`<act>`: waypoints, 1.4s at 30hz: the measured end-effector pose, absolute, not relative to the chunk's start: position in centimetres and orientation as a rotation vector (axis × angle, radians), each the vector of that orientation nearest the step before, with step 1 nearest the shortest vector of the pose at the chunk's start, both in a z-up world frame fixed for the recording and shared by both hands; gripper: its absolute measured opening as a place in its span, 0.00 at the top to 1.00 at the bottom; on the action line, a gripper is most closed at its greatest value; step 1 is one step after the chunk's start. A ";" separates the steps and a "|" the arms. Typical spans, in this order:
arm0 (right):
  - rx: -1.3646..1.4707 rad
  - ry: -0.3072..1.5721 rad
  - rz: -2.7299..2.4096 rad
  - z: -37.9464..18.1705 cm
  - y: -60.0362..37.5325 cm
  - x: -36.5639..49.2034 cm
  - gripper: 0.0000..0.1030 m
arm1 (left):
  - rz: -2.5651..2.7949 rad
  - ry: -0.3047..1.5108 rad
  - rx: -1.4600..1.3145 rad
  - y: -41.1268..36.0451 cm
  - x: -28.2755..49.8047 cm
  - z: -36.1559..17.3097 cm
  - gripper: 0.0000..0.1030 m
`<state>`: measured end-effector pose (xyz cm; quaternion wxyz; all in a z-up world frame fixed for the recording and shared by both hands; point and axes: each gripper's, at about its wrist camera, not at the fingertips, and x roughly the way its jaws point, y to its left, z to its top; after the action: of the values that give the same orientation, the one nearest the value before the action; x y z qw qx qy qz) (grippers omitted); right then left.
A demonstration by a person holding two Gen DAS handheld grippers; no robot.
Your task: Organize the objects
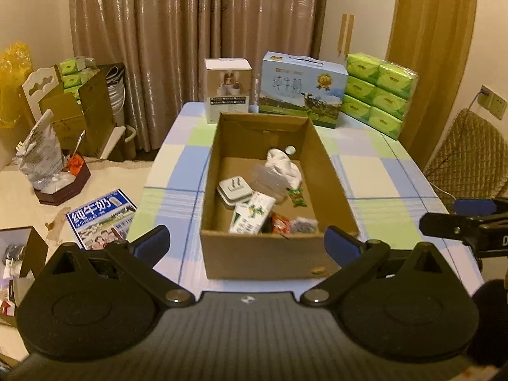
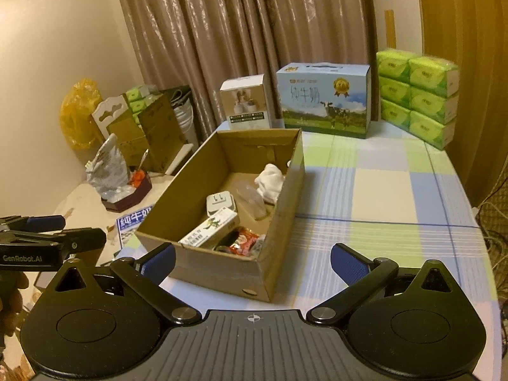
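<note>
Table (image 1: pixel 365 171) under a checked cloth in blue, green and cream. An open cardboard box (image 1: pixel 266 254) sits on the near half, long side running away from the cameras.

Along the far edge, against the curtain (image 1: pixel 190 31): a blue milk carton case (image 1: pixel 301 89) with a handle, a stack of green tissue packs (image 1: pixel 377 92) to its right, a smaller white product box (image 1: pixel 227 90) to its left.

Inside the cardboard box, loose and partly overlapping: a white crumpled cloth (image 1: pixel 282 163) toward the far end, a clear plastic piece (image 1: pixel 266 181) just beside it, a white plug adapter (image 1: pixel 233 190) with prongs up, a green-and-white drink carton (image 1: pixel 252 214) lying on its side against the near wall, a red snack packet (image 1: pixel 281 223) and a small pale packet (image 1: pixel 304 225) in the near right corner, small green wrapped sweets (image 1: pixel 297 198), a small round cap (image 1: pixel 290 150) at the far wall.

Left gripper (image 1: pixel 247 244) hovers before the box's near wall, blue pads spread wide, nothing between them. Right gripper (image 2: pixel 252 262) likewise wide apart and empty, near the box's right corner.
</note>
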<state>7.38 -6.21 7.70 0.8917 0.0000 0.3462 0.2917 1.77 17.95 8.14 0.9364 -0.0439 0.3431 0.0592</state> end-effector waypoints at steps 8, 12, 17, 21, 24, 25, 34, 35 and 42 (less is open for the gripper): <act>0.016 0.738 0.581 7.5 -8.1 5.2 0.02 | 0.128 0.735 -0.129 16.4 -1.1 7.7 0.01; 0.008 0.741 0.567 7.1 -8.7 4.4 0.02 | 0.118 0.757 -0.126 15.8 -1.5 7.3 0.01; 0.016 0.763 0.552 6.3 -9.6 4.1 0.02 | 0.119 0.772 -0.114 15.2 -1.7 6.8 0.01; 0.015 0.777 0.542 5.9 -9.9 4.2 0.02 | 0.117 0.780 -0.114 14.8 -1.6 6.4 0.01; 0.016 0.779 0.539 5.9 -10.0 4.1 0.02 | 0.105 0.787 -0.122 14.4 -1.5 6.1 0.01; 0.015 0.780 0.539 5.9 -10.0 4.1 0.02 | 0.101 0.789 -0.123 14.3 -1.5 6.0 0.01; 0.011 0.789 0.537 5.8 -10.0 4.1 0.02 | 0.085 0.802 -0.117 13.6 -1.2 5.4 0.01; 0.009 0.790 0.538 5.7 -10.0 4.1 0.02 | 0.084 0.803 -0.116 13.5 -1.2 5.4 0.01; 0.002 0.797 0.541 5.6 -9.9 3.9 0.02 | 0.083 0.804 -0.109 13.4 -1.1 5.2 0.01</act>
<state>3.89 -9.88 5.61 0.8862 0.0010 0.3832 0.2604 -1.12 13.39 5.22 0.9179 -0.0532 0.3911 0.0404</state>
